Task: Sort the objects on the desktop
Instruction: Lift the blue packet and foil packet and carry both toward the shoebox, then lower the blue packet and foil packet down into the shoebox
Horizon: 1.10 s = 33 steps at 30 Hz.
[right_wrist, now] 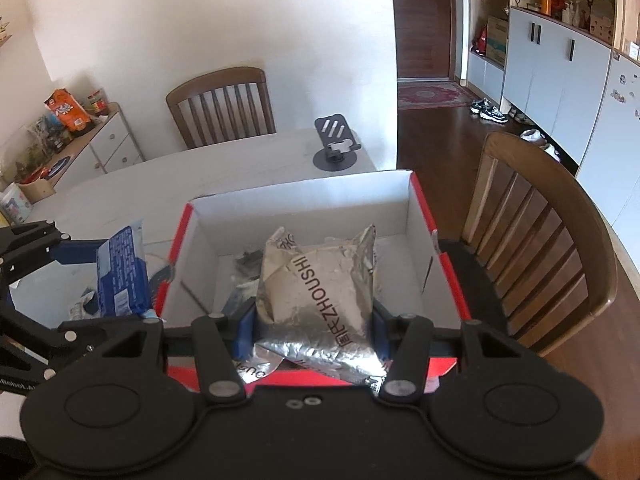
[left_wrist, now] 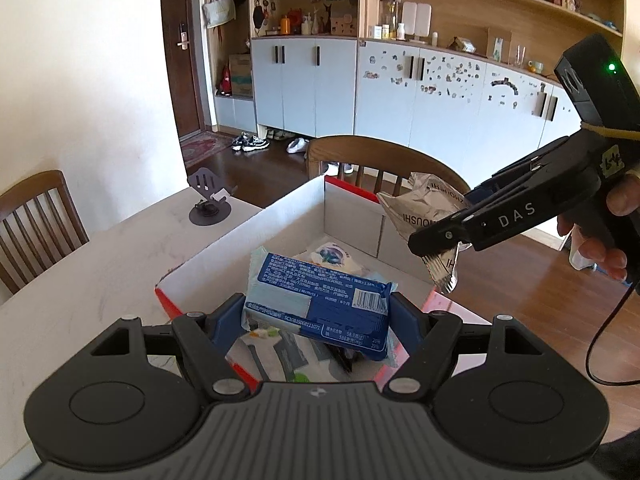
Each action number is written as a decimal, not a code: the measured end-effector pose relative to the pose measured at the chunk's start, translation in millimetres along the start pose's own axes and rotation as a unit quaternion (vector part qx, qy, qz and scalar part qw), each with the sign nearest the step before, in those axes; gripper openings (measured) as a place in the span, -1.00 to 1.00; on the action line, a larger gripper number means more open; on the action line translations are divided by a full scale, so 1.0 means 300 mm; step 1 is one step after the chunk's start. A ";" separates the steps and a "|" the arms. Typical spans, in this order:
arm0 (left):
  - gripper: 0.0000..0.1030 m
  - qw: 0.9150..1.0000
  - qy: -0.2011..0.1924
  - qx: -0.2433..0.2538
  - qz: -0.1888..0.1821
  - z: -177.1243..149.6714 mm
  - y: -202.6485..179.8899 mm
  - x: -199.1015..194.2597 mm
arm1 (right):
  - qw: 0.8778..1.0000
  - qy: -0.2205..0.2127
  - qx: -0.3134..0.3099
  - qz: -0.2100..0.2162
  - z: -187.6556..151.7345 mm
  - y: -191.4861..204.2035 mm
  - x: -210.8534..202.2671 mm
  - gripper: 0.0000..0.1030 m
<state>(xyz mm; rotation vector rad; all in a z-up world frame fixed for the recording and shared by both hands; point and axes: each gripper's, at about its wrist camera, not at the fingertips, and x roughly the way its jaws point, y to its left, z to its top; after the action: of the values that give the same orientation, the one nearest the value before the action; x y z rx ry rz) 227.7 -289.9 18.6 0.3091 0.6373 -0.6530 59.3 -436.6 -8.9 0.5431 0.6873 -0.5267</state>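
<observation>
Left gripper [left_wrist: 316, 312] is clamped on a blue snack pack [left_wrist: 320, 300], and right gripper [right_wrist: 314, 320] is clamped on a crumpled silver foil bag [right_wrist: 320, 292], jaws part-open w/ pads pressing each side. Both are held above the red-edged cardboard box [right_wrist: 416, 208], prob. so they drop in w/ the stuff already inside. The box sits at the pale desk's [right_wrist: 200, 172] edge nearest a wooden chair [right_wrist: 540, 240]; phone stand [right_wrist: 336, 140] at the far corner, cabinets behind.

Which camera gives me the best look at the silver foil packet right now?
Right wrist: the silver foil packet fills the centre, clamped in the right gripper over the box. Left wrist shows it side-on, partly hidden by that gripper.
</observation>
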 end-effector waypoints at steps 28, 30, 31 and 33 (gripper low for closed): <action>0.47 0.993 0.109 0.003 0.035 0.063 0.078 0.349 | 0.998 0.065 -0.016 -0.017 0.012 -0.080 0.237 0.05; 0.47 0.992 0.119 0.001 0.036 0.055 0.082 0.370 | 0.997 0.071 -0.018 -0.020 0.007 -0.085 0.261 0.05; 0.47 0.992 0.123 -0.001 0.036 0.051 0.085 0.378 | 0.997 0.076 -0.019 -0.023 0.004 -0.086 0.274 0.05; 0.47 0.991 0.131 -0.004 0.032 0.042 0.086 0.394 | 0.996 0.082 -0.020 -0.023 0.001 -0.090 0.296 0.05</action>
<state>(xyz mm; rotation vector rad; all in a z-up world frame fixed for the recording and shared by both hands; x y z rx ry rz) 322.8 -331.0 -45.0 0.4102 0.8773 -0.5524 101.4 -480.5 -78.9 0.5389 0.8670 -0.5133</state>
